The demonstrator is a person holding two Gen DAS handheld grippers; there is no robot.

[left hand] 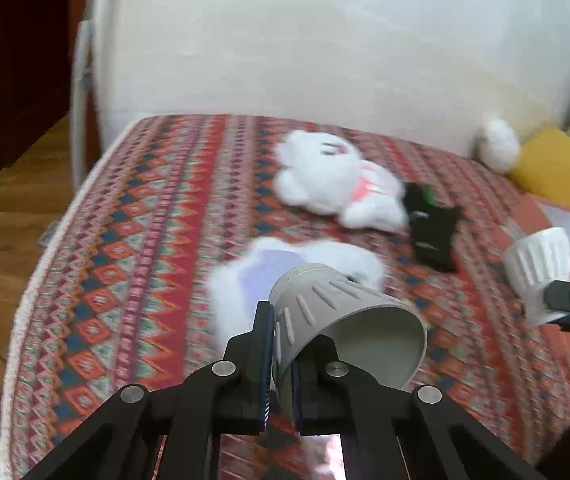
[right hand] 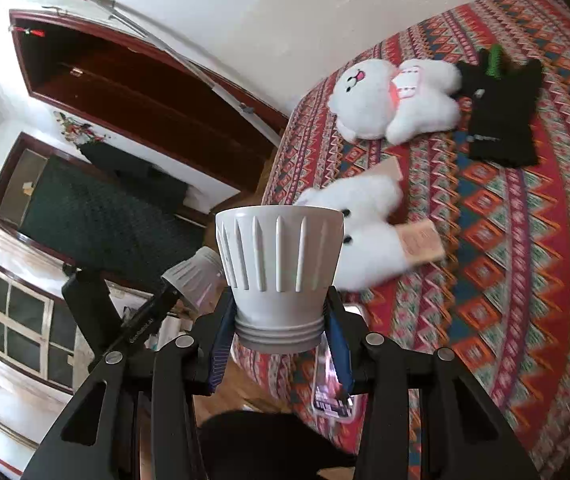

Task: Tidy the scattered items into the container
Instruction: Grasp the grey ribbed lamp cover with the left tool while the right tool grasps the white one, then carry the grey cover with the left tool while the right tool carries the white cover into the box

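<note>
Ribbed cups (left hand: 345,320) in both grippers

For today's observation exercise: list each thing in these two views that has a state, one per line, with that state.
Left claw: shut on the grey ribbed cup.
Grey ribbed cup: tipped sideways, mouth facing right.
Right claw: shut on the white ribbed cup.
White ribbed cup: gripped at its threaded end.
White plush bear: lying on the patterned bedspread.
Black socks: lying flat.

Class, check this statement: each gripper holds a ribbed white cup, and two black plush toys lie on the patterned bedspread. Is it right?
One error: the plush toys are white, not black, as the right wrist view shows. Each gripper does hold a ribbed white cup over the patterned bedspread.
</note>
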